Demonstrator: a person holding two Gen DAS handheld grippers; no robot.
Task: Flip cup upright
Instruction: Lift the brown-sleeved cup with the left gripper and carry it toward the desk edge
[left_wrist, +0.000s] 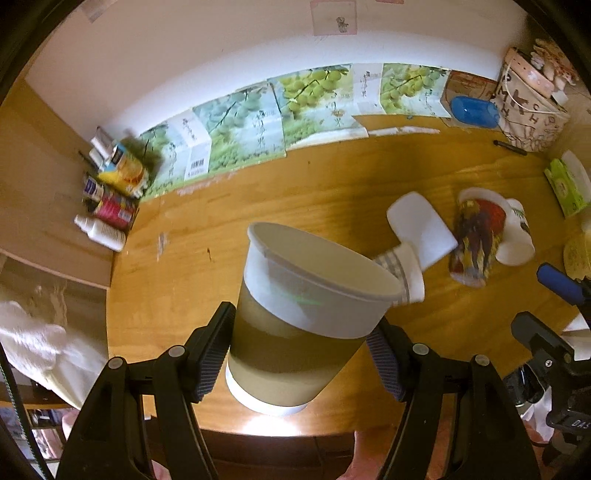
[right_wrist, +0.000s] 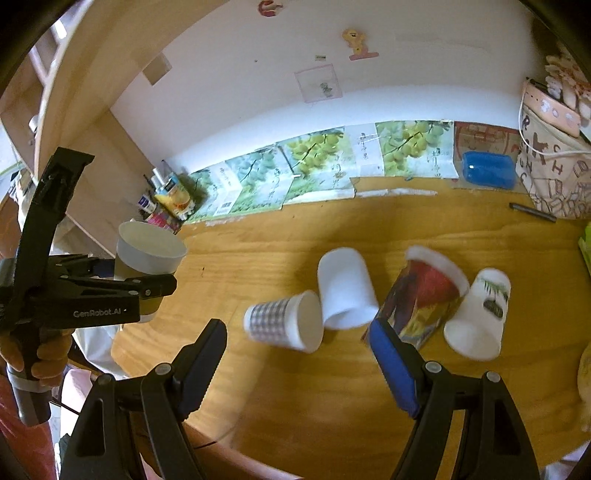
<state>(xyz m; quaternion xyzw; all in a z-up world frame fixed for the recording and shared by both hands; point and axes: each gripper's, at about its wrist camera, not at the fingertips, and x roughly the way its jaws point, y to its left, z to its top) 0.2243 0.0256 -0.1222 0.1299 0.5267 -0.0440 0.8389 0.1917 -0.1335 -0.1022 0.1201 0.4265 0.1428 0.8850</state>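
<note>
Gripping a white and tan paper cup by its lower body, the left tongs press a ribbed pad against each side of it. That cup is clear of the wooden surface, its open mouth up and tilted slightly toward the far wall. In the right wrist view the same cup shows at the left edge, clamped in the black left tongs, with a person's hand wrapped around the handle below.

The right tongs stand wide apart above the surface with nothing between them; one finger carries a blue pad.

Four more cups lie on their sides near the middle of the surface. A small grey checked paper cup has its mouth just beside the mouth of a plain white cup; whether the two touch cannot be told. To their right lies a colourful red and blue printed cup, and against it rests a white cup with a green leaf print.

Along the wall stand grape-print cartons, a blue plastic container and a patterned bag. A dark pen lies near the bag.
</note>
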